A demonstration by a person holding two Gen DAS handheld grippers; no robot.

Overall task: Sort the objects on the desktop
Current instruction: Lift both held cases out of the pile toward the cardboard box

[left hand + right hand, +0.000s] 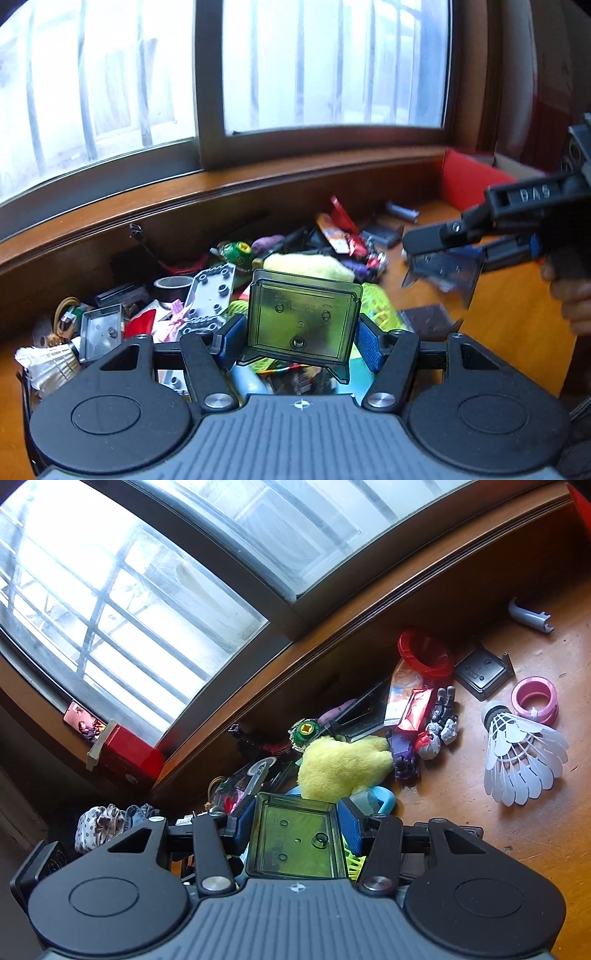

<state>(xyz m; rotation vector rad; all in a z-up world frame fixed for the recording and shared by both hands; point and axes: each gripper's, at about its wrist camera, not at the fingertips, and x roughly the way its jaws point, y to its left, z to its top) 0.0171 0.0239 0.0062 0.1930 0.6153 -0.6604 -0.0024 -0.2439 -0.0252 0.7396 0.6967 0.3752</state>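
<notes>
In the left wrist view my left gripper [301, 334] is shut on a smoky green see-through plastic case half [303, 317], held upright between the blue pads [369, 341] above the pile of clutter. At that view's right edge a hand holds my right gripper [443, 258] over the desk, with a dark see-through case piece [448, 275] in its fingers. The right wrist view shows that gripper [295, 825] shut on the same kind of green-tinted case half [295, 843], open side facing the camera. A yellow plush toy [340, 768] lies just beyond it.
The wooden desk [517, 849] carries a heap of toys, wrappers, a tape roll [171, 286] and a grey plate [210, 299] against the window sill. A shuttlecock [521, 753], pink ring [535, 698], dark square case [482, 672] and grey tube [528, 618] lie apart. A red box [469, 181] stands far right.
</notes>
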